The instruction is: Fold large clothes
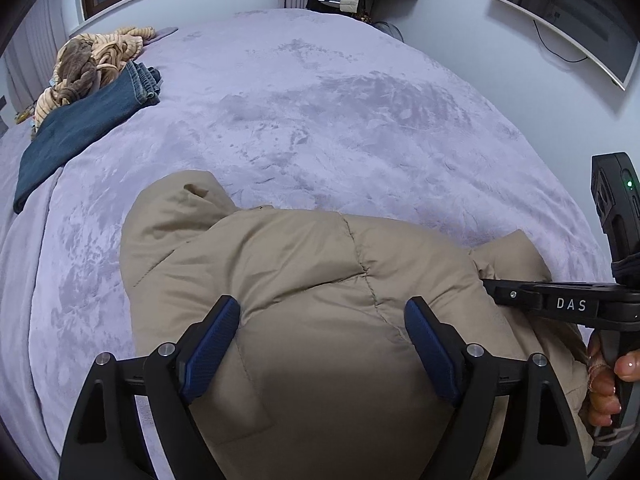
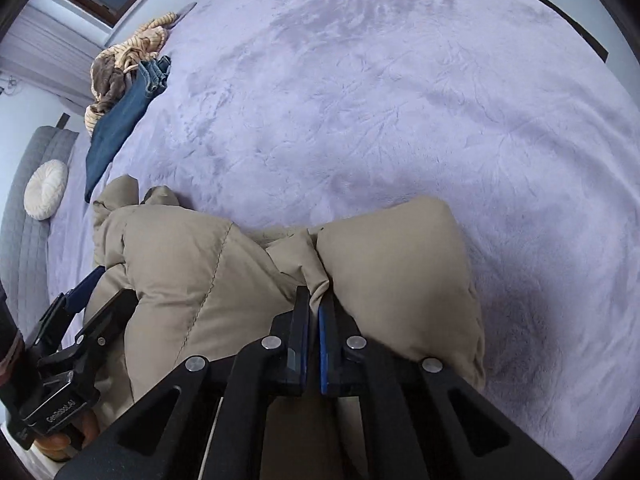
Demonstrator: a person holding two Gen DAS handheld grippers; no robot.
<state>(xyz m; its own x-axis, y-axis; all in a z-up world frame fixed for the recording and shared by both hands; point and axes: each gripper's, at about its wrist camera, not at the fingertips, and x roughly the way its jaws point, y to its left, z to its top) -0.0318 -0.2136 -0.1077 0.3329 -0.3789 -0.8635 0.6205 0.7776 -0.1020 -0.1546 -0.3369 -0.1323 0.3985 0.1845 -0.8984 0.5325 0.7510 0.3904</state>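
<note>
- Left wrist view: your left hand-held gripper (image 1: 322, 318) hangs spread wide over the beige padded coat (image 1: 320, 280), pads clear of the cloth on either side of a quilted bulge, so it grips nothing; judged from that, it is lined up to take the near edge.
- Left of the coat, at the bed's far edge, the folded jeans (image 1: 80, 124) and the striped garment (image 1: 100, 56) lie well apart from it, which leaves the open stretch of bed (image 1: 320, 100) for folding.
- The coat lies bunched on the bed's near side, right below both tools.
- Right wrist view: your right hand-held gripper (image 2: 314, 300) is pressed together on a pleat of the coat between two puffed panels, likely your anchor for lifting that side over.
</note>
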